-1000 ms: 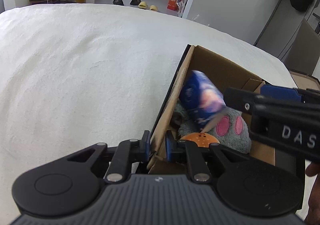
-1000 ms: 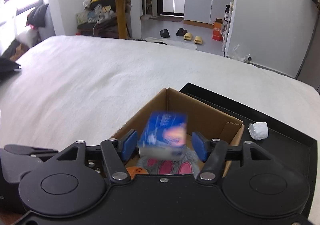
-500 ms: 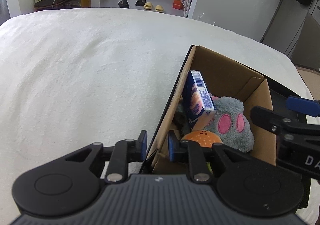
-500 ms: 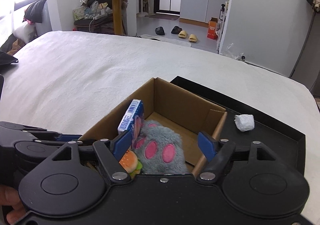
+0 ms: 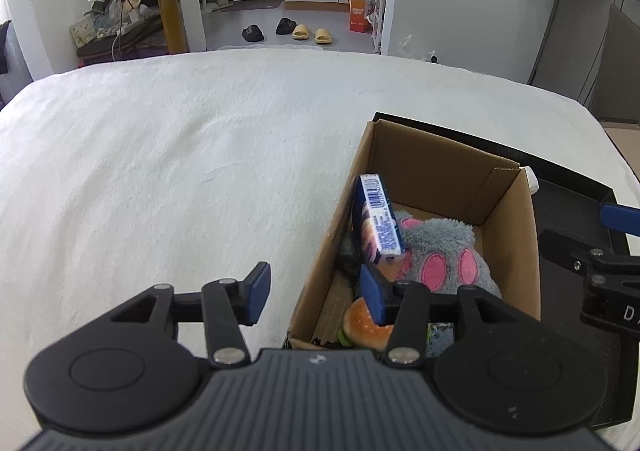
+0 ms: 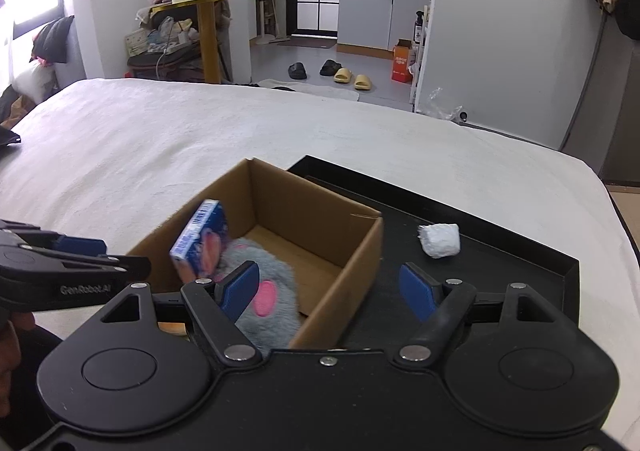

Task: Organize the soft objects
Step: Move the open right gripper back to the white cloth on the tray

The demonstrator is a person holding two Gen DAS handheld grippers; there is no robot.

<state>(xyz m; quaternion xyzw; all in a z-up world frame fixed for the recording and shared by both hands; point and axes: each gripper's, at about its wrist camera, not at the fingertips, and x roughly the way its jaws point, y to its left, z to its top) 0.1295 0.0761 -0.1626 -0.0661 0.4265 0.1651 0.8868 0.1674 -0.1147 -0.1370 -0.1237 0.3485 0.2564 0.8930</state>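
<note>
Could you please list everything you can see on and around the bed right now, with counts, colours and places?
Cardboard box: one, brown, open, on the black tray.
Tray: one, black, on the bed.
Small carton: one, blue, on edge in the box against its left wall.
Plush toy: one, grey with pink spots, in the box.
Burger toy: one, orange, near corner of the box.
Wad: one, white, on the tray beside the box.
Bed cover: one, white.
Slippers: two pairs, black and yellow, on the floor.
Left claw: black with blue pads, opening, astride the box's wall.
Right claw: same colours, opening, nothing gripped.
</note>
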